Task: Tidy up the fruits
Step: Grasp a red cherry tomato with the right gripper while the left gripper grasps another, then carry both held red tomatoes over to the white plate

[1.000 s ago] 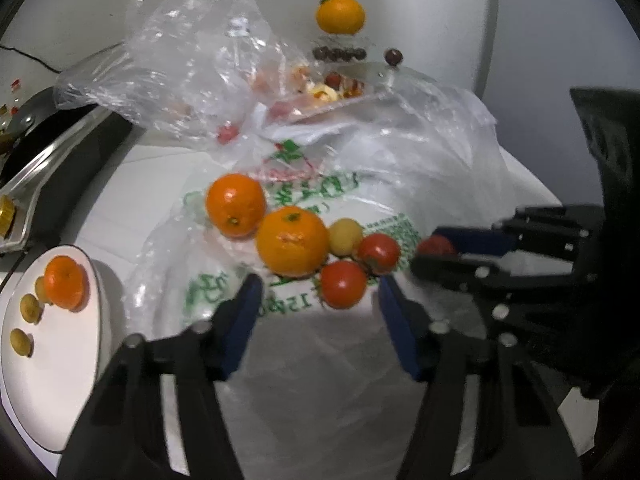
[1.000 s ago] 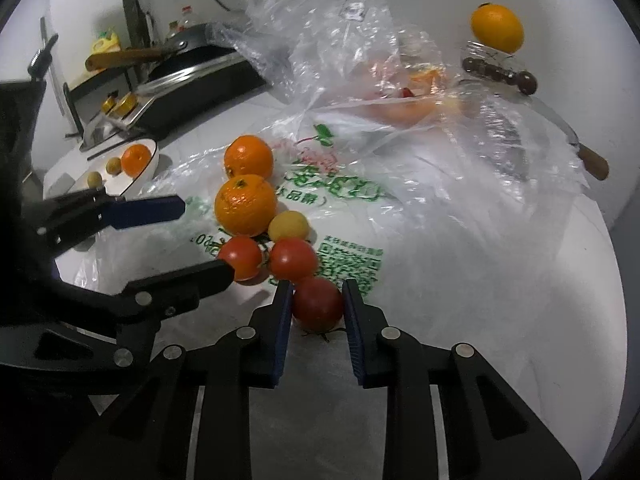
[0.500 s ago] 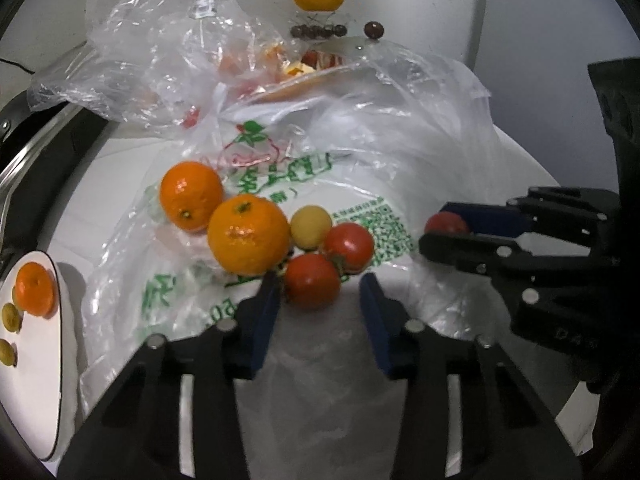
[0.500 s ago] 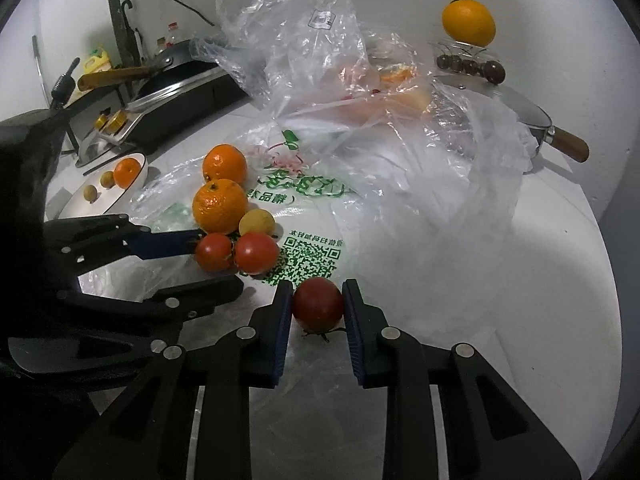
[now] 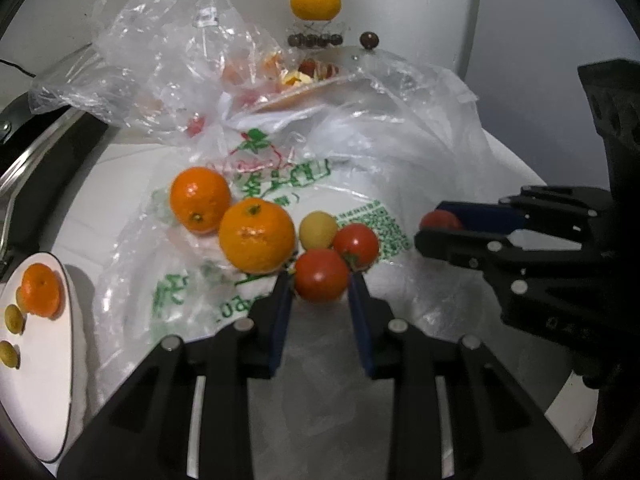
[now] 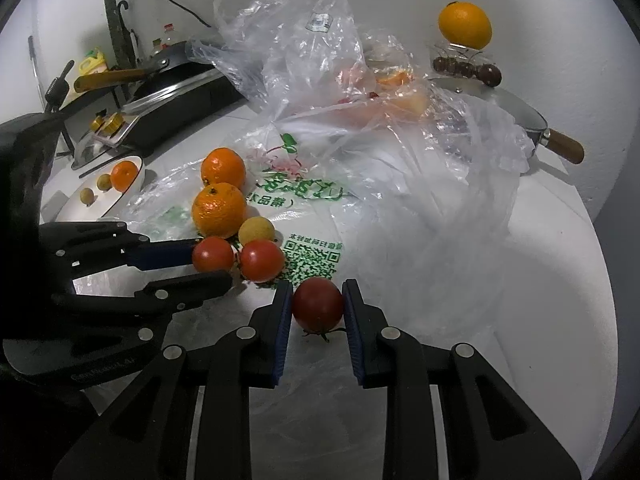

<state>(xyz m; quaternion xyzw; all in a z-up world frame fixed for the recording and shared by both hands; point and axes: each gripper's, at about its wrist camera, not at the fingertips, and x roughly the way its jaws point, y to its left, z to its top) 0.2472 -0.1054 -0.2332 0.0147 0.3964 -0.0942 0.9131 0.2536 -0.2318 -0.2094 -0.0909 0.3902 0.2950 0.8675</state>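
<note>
**Both grippers closed on tomatoes at the edge of the fruit pile**

Nearest to me, my left gripper point(image 5: 320, 292) has its blue pads pressed against either side of a red tomato point(image 5: 321, 275), with no gap showing, so I read it as clamped on that fruit. My right gripper point(image 6: 316, 308) is likewise closed on a darker red tomato point(image 6: 318, 304), its stem end pointing down; this one sits apart from the pile, over the plastic bag point(image 6: 420, 208) spread across the white counter point(image 6: 552, 280).

Just beyond the left gripper's tomato lies a third tomato point(image 5: 356, 242), touching it, with a small yellow fruit point(image 5: 318, 229) beside. A large orange point(image 5: 256, 235) lies to their left, and a second orange point(image 5: 199, 199) sits just behind that one, all on the bag's green-printed panel.

Off to the left, a white plate point(image 5: 44, 380) holds one small orange point(image 5: 41, 290) and two small yellow fruits point(image 5: 13, 318).

Farther back the bag rises in crumpled folds over more fruit, blurred through the plastic. At the far wall, another orange point(image 5: 316, 1) is perched on a clear stand above a row of dark round fruits point(image 5: 314, 40).
</note>
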